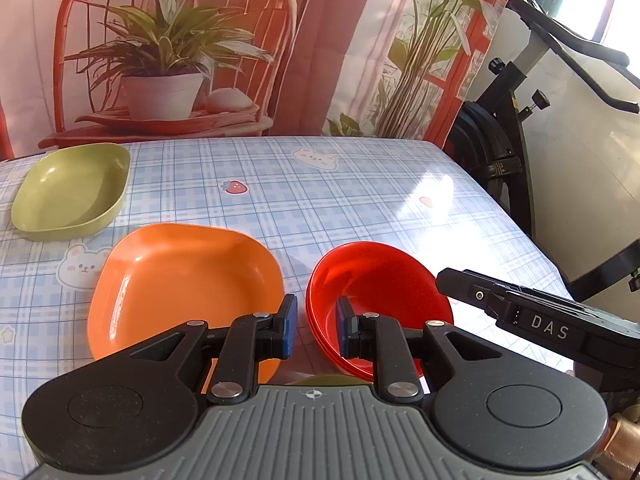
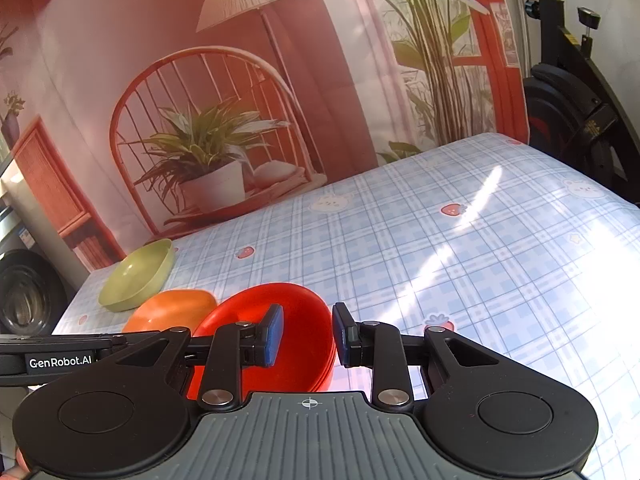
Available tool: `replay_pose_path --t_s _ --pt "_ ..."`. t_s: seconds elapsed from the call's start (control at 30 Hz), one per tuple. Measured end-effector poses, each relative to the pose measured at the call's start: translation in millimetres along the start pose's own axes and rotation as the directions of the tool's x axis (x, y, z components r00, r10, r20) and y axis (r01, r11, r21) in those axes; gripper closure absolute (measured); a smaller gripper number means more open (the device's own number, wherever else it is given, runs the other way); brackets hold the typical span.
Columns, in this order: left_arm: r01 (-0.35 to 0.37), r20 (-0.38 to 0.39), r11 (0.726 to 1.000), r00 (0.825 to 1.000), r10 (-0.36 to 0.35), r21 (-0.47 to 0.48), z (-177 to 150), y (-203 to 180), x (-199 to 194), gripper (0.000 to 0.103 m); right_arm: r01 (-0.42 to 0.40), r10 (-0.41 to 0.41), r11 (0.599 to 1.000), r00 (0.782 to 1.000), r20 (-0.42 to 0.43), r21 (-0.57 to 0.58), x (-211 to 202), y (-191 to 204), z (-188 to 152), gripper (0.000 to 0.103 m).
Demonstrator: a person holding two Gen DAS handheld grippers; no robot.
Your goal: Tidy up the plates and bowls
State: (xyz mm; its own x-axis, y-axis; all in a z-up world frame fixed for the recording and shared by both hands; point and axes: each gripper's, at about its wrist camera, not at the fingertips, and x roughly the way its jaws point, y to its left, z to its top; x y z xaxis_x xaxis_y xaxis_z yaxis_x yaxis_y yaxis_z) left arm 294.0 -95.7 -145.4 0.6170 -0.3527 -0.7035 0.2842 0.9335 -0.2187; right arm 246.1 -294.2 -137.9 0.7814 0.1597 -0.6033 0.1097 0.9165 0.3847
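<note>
A stack of red bowls stands near the table's front, beside an orange square plate. A green square bowl lies further back on the left. My left gripper is open astride the stack's left rim, one blue pad inside the bowl and one outside, with a gap to the rim. My right gripper is open astride the right rim in the same way. Each tool's black casing shows in the other's view. A green edge peeks out under the left gripper.
The table wears a blue plaid cloth with bears and strawberries. A printed backdrop hangs behind it. An exercise bike stands off the right edge. A washing machine sits at the left.
</note>
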Motion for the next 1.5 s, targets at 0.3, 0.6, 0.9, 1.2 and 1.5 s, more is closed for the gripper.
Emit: replay_pose_path --t_s 0.3,0.6,0.9,1.2,1.5 --pt "-0.030 0.050 0.999 0.998 0.032 -0.031 -12.3 15.7 -41.2 0.082 -0.011 0.013 0.999 0.999 0.034 -0.040 -23.5 19.2 -2.6 0.077" --pt "-0.053 0.084 0.995 0.995 0.060 -0.086 -34.5 36.0 -79.1 0.082 -0.044 0.047 0.993 0.999 0.020 -0.107 -42.4 46.8 -19.5 0.077" --pt "-0.068 0.091 0.989 0.993 0.080 -0.133 -67.9 47.6 -93.7 0.059 -0.033 0.032 0.988 0.999 -0.011 -0.151 -44.8 64.6 -50.8 0.077" --pt "-0.076 -0.002 0.987 0.997 0.077 -0.143 -86.1 50.6 -72.2 0.059 -0.001 -0.015 0.983 0.996 -0.087 -0.185 -31.0 71.6 -78.6 0.077" --pt "-0.070 -0.118 0.969 0.992 0.043 -0.238 -96.3 65.9 -53.8 0.060 0.004 -0.028 0.982 0.992 -0.122 -0.188 -27.3 67.2 -83.1 0.078"
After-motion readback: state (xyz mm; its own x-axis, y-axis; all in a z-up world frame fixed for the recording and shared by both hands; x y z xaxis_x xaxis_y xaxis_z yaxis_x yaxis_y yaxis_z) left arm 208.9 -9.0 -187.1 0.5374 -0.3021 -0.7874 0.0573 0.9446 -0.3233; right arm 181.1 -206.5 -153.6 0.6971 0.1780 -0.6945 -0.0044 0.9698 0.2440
